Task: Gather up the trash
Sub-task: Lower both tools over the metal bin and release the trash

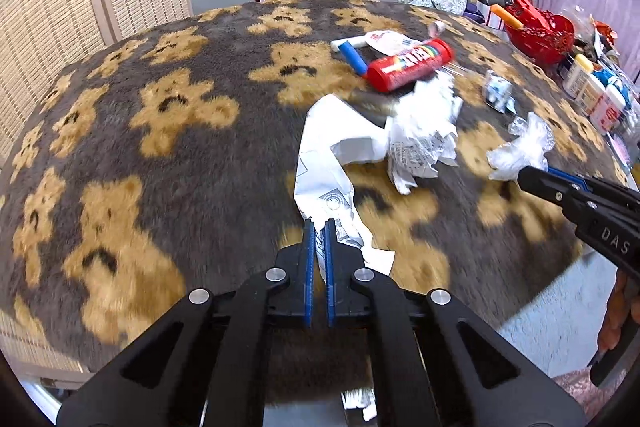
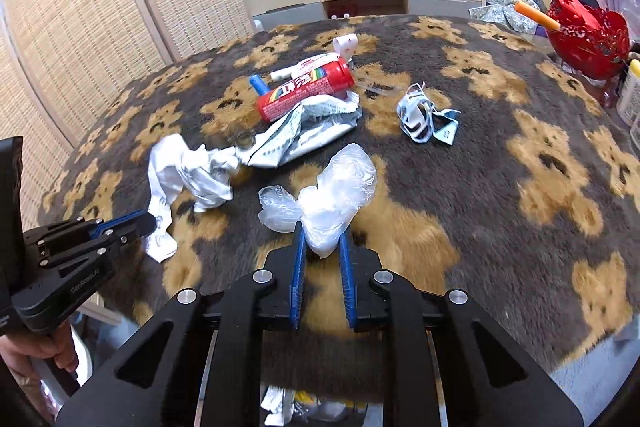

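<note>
At the blanket's six o'clock edge, the left gripper pinches the tail of the white paper between nearly closed fingers. At three o'clock, the right gripper clamps the clear plastic bag. The red can lies beyond, at one o'clock.

My left gripper is pinching crumpled white printed paper mid-frame; my right gripper is squeezing a clear crinkled plastic bag, centre.

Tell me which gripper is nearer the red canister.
Left, narrowly. The left gripper pinches the white paper trailing toward the red canister; the right gripper holds the plastic bag farther off.
</note>
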The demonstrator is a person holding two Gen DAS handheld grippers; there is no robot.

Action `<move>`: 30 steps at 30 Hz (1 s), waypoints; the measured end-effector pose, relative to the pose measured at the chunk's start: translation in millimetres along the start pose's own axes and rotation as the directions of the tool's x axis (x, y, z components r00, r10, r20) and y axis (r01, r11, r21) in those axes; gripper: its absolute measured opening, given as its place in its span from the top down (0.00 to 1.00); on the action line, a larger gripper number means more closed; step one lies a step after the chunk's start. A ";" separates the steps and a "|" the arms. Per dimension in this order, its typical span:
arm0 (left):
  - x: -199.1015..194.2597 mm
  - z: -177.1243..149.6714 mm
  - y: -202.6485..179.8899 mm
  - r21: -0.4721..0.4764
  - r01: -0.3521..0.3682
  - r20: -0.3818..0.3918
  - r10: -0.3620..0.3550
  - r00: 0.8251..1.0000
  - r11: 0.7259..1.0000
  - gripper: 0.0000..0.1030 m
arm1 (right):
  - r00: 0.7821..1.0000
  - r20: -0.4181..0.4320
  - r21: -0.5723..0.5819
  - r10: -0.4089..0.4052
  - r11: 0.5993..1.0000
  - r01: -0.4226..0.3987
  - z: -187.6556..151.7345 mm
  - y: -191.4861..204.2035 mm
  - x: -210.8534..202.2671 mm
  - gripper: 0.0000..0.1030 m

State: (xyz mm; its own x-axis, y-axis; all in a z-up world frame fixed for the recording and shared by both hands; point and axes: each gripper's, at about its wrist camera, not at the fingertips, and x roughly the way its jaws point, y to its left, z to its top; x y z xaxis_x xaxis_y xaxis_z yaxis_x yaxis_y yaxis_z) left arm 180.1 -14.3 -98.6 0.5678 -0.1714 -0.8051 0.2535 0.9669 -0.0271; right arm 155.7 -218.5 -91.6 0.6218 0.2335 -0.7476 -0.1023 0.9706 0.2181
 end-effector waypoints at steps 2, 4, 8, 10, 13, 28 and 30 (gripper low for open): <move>-8.8 -9.4 -4.6 0.006 0.004 0.002 -0.004 1.000 1.000 0.97 | 1.000 -0.001 0.000 0.003 1.000 -0.003 -7.1 1.2 -7.5 0.83; -20.3 -19.6 -9.8 0.007 0.013 0.008 -0.013 1.000 1.000 0.97 | 1.000 -0.002 0.001 0.007 1.000 -0.007 -15.7 2.5 -15.9 0.83; -41.6 -39.8 -19.6 0.006 0.034 0.017 -0.034 0.999 0.999 0.97 | 1.000 -0.004 -0.005 0.015 1.000 -0.015 -33.9 7.7 -30.7 0.83; -51.9 -52.6 -27.1 0.012 0.044 0.017 -0.044 0.999 0.999 0.97 | 1.000 -0.008 -0.012 0.020 1.000 -0.020 -44.9 10.9 -38.1 0.83; -61.9 -71.3 -34.7 0.009 0.058 0.010 -0.059 0.998 0.998 0.97 | 1.000 -0.017 -0.014 0.025 1.000 -0.026 -63.5 13.1 -47.6 0.83; -38.3 -167.1 -53.4 -0.045 0.102 -0.123 -0.107 0.987 0.994 0.97 | 0.979 -0.203 0.020 0.034 0.999 -0.030 -156.1 9.1 -22.3 0.83; -30.7 -176.7 -54.8 -0.046 0.107 -0.143 -0.113 0.983 0.993 0.97 | 0.972 -0.234 0.020 0.032 0.999 -0.028 -163.8 9.3 -13.7 0.83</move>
State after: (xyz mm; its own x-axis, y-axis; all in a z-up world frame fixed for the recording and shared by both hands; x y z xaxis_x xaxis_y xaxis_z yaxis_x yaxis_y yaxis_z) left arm 10.4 -28.7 -177.1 0.4176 -0.2505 -0.8734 0.2762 0.9508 -0.1407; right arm 19.1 -203.0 -182.1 0.4191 0.2714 -0.8665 -0.1039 0.9624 0.2511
